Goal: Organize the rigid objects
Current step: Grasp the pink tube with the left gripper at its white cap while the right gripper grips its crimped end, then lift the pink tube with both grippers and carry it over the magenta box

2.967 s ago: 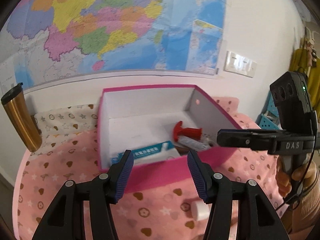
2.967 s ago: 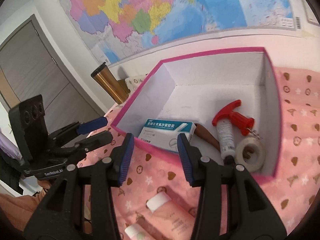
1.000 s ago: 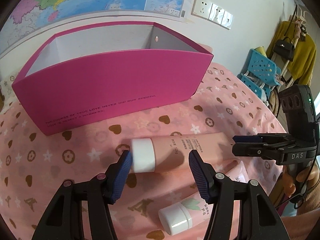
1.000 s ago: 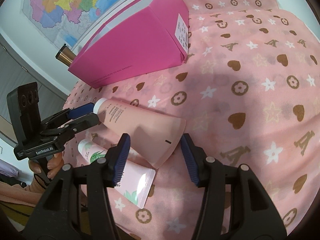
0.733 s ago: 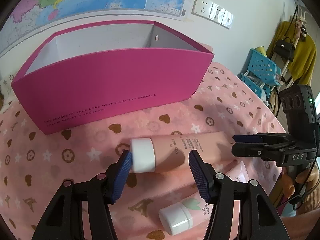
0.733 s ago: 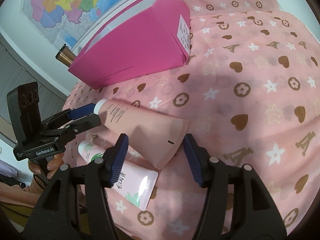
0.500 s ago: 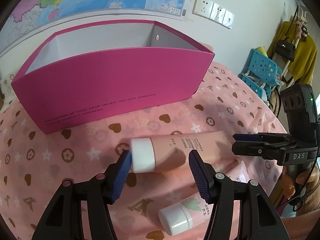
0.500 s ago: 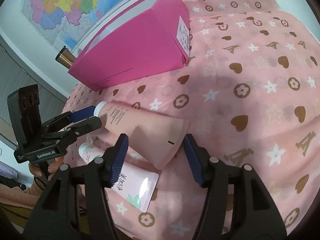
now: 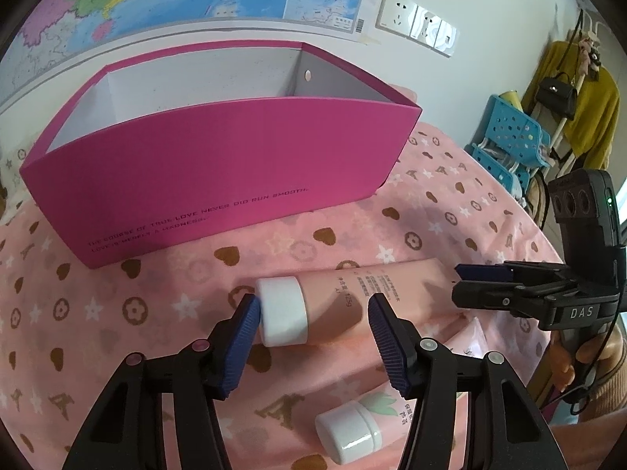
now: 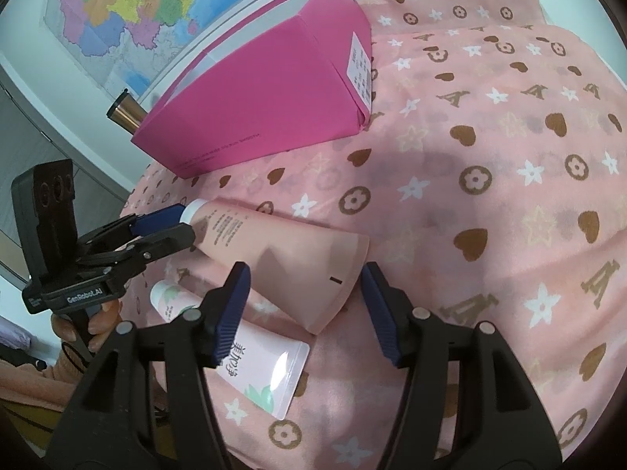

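Note:
A pink tube [image 9: 372,293] with a white cap [image 9: 282,315] lies on the pink patterned cloth in front of the magenta box [image 9: 235,164]. My left gripper [image 9: 313,327] straddles the cap end, its jaws closing. The left pad touches the cap and the right pad stands clear above the tube body. My right gripper [image 10: 303,297] is open around the tube's flat crimped end [image 10: 337,270], with gaps on both sides. From the left wrist view the right gripper [image 9: 458,284] shows at that end. A second tube [image 10: 250,337] with a leaf print lies beside it.
The magenta box [image 10: 274,109] stands open-topped against the wall under a map. A gold tumbler [image 10: 125,111] stands behind its left end. Blue plastic baskets [image 9: 509,145] and hanging clothes are off to the right. A hand [image 10: 98,317] holds the left gripper.
Since three seconds ago both grippers came down from over the box to the pink tube. In the last second the right jaws widened a little; both hands stayed in place.

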Tool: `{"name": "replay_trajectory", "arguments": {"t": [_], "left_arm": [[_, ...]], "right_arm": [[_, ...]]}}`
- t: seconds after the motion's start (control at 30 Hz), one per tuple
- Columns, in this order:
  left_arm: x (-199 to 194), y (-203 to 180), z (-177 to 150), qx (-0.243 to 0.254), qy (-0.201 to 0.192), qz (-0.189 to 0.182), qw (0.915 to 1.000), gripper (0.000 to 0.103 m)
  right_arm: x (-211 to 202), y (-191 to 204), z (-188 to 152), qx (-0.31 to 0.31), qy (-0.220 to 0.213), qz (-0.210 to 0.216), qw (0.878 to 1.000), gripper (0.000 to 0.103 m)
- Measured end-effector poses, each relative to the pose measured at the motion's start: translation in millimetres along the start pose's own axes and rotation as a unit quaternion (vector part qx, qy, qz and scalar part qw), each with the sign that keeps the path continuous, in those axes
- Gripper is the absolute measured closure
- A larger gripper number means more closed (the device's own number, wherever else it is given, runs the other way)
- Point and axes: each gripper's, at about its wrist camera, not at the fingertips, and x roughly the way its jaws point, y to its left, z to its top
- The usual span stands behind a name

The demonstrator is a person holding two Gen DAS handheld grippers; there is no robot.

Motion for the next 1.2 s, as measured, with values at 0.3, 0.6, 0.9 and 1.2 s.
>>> {"name": "replay_trajectory", "arguments": {"t": [0.3, 0.6, 0.9, 1.2], "left_arm": [[-1.4, -1.2, -0.2, -0.009, 0.0, -0.008, 0.9999, 0.045], [-13.7, 0.1, 1.9, -0.013, -0.016, -0.006, 0.9998, 0.045], [-30.4, 3.3, 10.6, -0.021, -0.042, -0.005, 0.9989, 0.045], [-45.8, 3.1, 20.8, -0.02, -0.068, -0.003, 0.9975, 0.045]], "right_arm": [[-1.2, 1.6, 1.3, 0.001, -0.005, -0.003, 1.0, 0.042], [-7.4, 9.0, 8.3, -0.013, -0.018, -0.007, 1.0, 0.042], [-14.4, 21.3, 19.0, -0.034, -0.033, -0.004, 0.999, 0.042], [-25.3, 33.2, 31.9, -0.056, -0.051, -0.002, 0.997, 0.042]]}}
